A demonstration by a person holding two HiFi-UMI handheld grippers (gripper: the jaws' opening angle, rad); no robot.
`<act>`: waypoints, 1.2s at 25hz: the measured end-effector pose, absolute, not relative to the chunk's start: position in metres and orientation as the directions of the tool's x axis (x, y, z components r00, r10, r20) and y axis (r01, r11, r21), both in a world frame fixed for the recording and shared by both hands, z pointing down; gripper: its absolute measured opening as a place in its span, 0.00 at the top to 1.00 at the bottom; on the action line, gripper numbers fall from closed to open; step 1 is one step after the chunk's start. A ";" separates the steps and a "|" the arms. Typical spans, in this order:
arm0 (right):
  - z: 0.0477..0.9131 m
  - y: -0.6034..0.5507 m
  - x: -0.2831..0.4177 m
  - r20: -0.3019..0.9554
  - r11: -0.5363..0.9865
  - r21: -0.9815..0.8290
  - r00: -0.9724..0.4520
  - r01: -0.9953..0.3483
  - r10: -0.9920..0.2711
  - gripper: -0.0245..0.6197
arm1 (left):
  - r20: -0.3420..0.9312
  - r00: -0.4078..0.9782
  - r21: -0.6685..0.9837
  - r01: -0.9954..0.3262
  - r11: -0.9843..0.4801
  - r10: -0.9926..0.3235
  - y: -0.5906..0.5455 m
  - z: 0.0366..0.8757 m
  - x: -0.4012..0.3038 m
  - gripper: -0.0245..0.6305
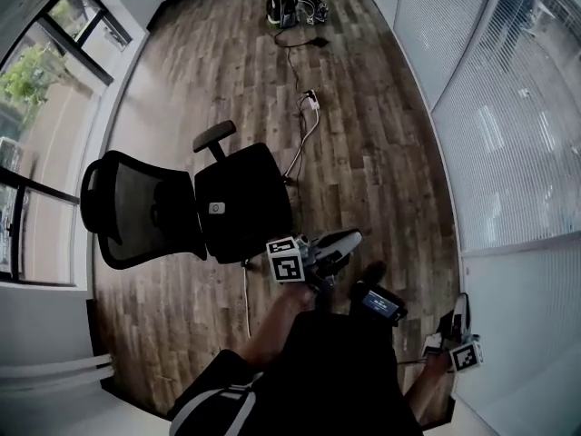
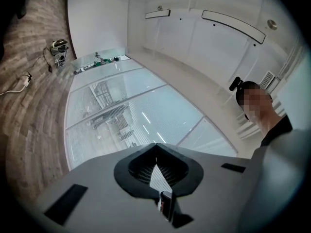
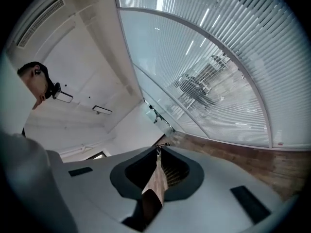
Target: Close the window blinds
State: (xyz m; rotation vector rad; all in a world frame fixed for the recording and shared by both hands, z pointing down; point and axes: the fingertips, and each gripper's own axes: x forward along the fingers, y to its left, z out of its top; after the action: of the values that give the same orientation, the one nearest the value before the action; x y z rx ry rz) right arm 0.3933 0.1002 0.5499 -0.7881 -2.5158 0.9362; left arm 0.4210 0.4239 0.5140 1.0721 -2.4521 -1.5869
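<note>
Blinds (image 1: 508,134) with thin pale horizontal slats cover the glass wall along the room's right side, from 1 to 4 o'clock in the head view. At least two slatted panels show there, split by white frames. The floor (image 1: 363,153) is brown wood planking. A dark-framed window (image 1: 36,107) with greenery behind it fills the 9 to 10 o'clock side.

One black mesh office chair (image 1: 182,203) stands on the floor near the centre. One white cable (image 1: 304,134) runs from it towards 12 o'clock, past a small white plug block (image 1: 311,101) to a single heap of dark gear (image 1: 292,9).

Two tools are in view. The left tool (image 1: 345,241) is held just below the centre, beside the chair seat and well apart from the blinds. In the left gripper view its jaws (image 2: 156,144) are pressed together at the tips with nothing pinched, and the slats (image 2: 121,115) lie beyond them towards 11 o'clock.

The right tool (image 1: 461,305) sits at 5 o'clock, near the foot of the slatted wall. In the right gripper view its jaws (image 3: 158,150) also meet at the tips, empty, with the blinds (image 3: 218,72) rising at 1 o'clock.
</note>
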 end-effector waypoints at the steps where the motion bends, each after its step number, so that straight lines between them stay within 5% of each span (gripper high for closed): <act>1: 0.553 0.106 0.371 0.110 0.606 -0.692 -0.772 0.392 0.625 0.95 | -0.318 -0.778 0.816 -0.516 0.260 -0.542 0.430 0.515 0.408 0.95; 9: 0.531 0.106 0.200 0.066 0.536 -0.669 -0.678 0.515 0.733 0.93 | -0.326 -0.822 0.778 -0.514 0.361 -0.467 0.425 0.472 0.285 0.95; 13: 0.497 0.098 0.176 0.054 0.561 -0.614 -0.679 0.555 0.732 0.90 | -0.365 -0.784 0.762 -0.562 0.323 -0.502 0.400 0.464 0.252 0.95; 21: 0.516 -0.031 0.166 0.080 0.670 -0.653 -0.847 0.353 0.525 0.88 | -0.325 -0.673 0.779 -0.589 0.215 -0.665 0.296 0.471 0.160 0.95; 30: 0.521 -0.107 0.134 0.084 0.792 -0.606 -0.985 0.070 0.152 0.88 | -0.377 -0.458 0.762 -0.648 0.011 -0.805 0.247 0.482 0.023 0.95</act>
State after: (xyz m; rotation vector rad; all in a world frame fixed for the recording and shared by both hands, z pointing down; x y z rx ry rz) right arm 0.1337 -0.1069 0.5210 -0.1779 -2.8511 0.9567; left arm 0.0231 0.2467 0.4815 1.5357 -2.1104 -1.4331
